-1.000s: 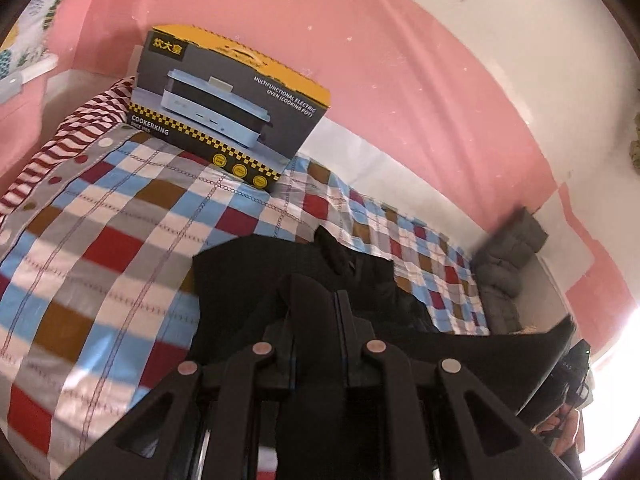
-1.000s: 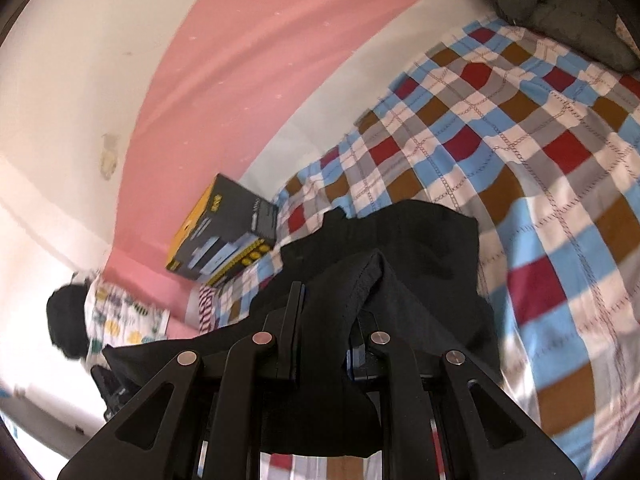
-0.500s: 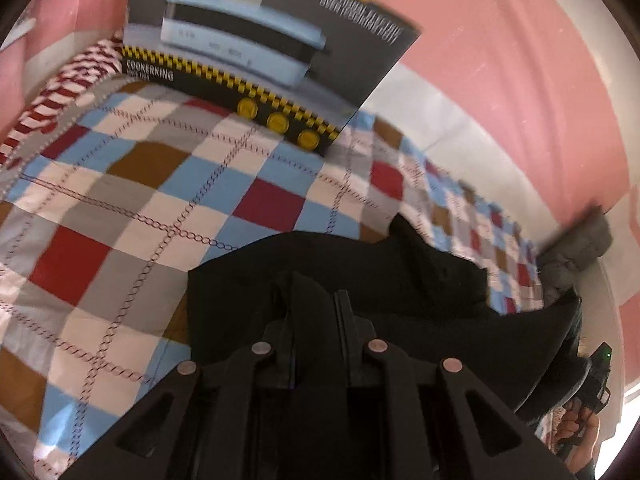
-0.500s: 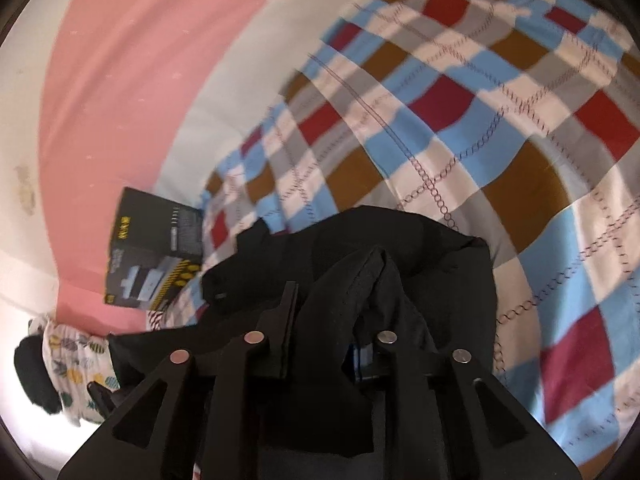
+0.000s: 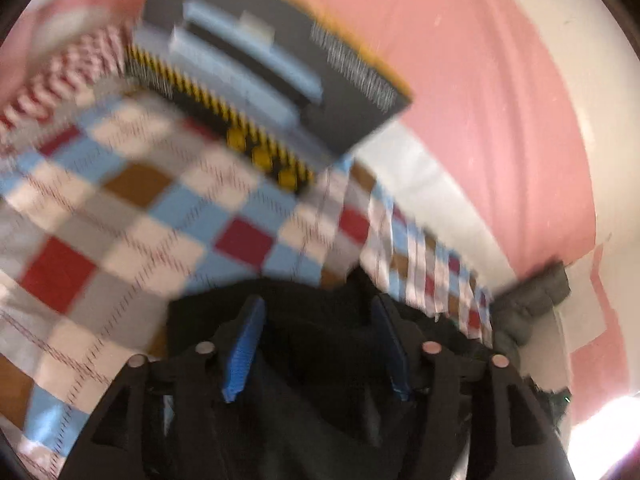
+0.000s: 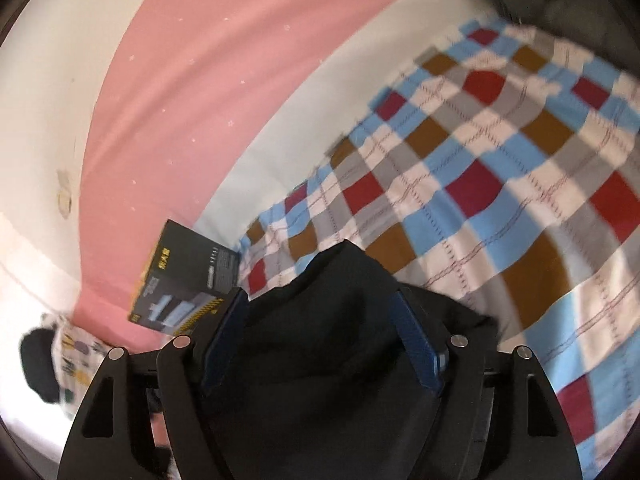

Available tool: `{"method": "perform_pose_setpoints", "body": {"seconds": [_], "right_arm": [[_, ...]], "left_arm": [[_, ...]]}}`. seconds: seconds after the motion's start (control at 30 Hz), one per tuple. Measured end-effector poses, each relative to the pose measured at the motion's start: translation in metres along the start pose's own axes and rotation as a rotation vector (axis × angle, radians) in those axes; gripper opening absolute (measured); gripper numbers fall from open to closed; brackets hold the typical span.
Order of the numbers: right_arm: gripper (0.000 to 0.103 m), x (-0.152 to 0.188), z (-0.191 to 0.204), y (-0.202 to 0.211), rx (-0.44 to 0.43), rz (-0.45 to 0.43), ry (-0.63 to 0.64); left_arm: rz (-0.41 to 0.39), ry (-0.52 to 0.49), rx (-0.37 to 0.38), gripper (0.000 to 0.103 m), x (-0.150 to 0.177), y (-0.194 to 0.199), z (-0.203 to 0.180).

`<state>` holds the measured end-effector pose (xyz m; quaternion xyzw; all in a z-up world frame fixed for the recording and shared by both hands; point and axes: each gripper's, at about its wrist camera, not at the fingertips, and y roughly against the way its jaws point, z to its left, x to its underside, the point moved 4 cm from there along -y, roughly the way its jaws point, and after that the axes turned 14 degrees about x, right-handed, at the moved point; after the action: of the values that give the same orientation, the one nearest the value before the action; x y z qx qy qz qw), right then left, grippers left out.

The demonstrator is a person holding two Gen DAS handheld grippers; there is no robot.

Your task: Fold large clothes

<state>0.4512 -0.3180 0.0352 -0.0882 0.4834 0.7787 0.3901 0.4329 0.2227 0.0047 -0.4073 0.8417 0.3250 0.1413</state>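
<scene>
Now, left wrist view
Left gripper [image 5: 316, 340]: my jaws tilt downward toward the bed and are opening; the blue pads [image 5: 242, 350] stand apart, clear of the cloth.
Black garment [image 5: 320, 380]: bunched between and under my fingers, lying on the checked bedspread [image 5: 120, 216] near its wall-side edge; nothing pinches it.
Box [image 5: 264, 68]: a dark carton with yellow trim and an appliance pictured on it, standing at the far end of the bed against the pink wall [image 5: 480, 100]. It looks shut; what is inside I cannot tell.
Striped cloth [image 5: 60, 80]: red and white, at the bed's far left corner beside the box.
Grey padded item [image 5: 532, 300]: at the bed's far right end; blur hides what it is.

Right wrist view
Right gripper [image 6: 320, 344]: also angled down at the bed, jaws opening wide, the blue pads [image 6: 420, 344] apart.
Black garment [image 6: 328, 360]: heaped between my fingers, its peak rising in the gap; the pads do not press it.
Checked bedspread [image 6: 500, 184]: spreads away to the right.
Box [image 6: 188, 280]: at the bed's far left end by the wall.
</scene>
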Motion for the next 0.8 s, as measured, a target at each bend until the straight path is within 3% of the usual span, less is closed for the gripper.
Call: {"method": "perform_pose_setpoints", "body": {"seconds": [0.07, 0.27, 0.4, 0.47, 0.67, 0.8], "right_arm": [[0.074, 0.005, -0.001, -0.002, 0.021, 0.0, 0.033], [0.074, 0.043, -0.017, -0.035, 0.13, 0.085, 0.128], [0.076, 0.073, -0.034, -0.065, 0.267, 0.141, 0.226], [0.08, 0.077, -0.041, -0.072, 0.292, 0.125, 0.243], [0.081, 0.077, -0.046, -0.06, 0.318, 0.115, 0.232], [0.081, 0.086, -0.053, -0.028, 0.262, 0.102, 0.223]], "left_arm": [[-0.02, -0.015, -0.018, 0.071, 0.002, 0.004, 0.001], [0.135, -0.068, -0.143, 0.071, 0.043, -0.03, 0.031], [0.204, -0.063, -0.214, 0.075, 0.074, -0.056, 0.068], [0.182, -0.082, -0.219, 0.084, 0.078, -0.059, 0.077], [0.168, -0.094, -0.237, 0.083, 0.078, -0.044, 0.073], [0.13, -0.106, -0.207, 0.081, 0.091, -0.006, 0.066]]}}
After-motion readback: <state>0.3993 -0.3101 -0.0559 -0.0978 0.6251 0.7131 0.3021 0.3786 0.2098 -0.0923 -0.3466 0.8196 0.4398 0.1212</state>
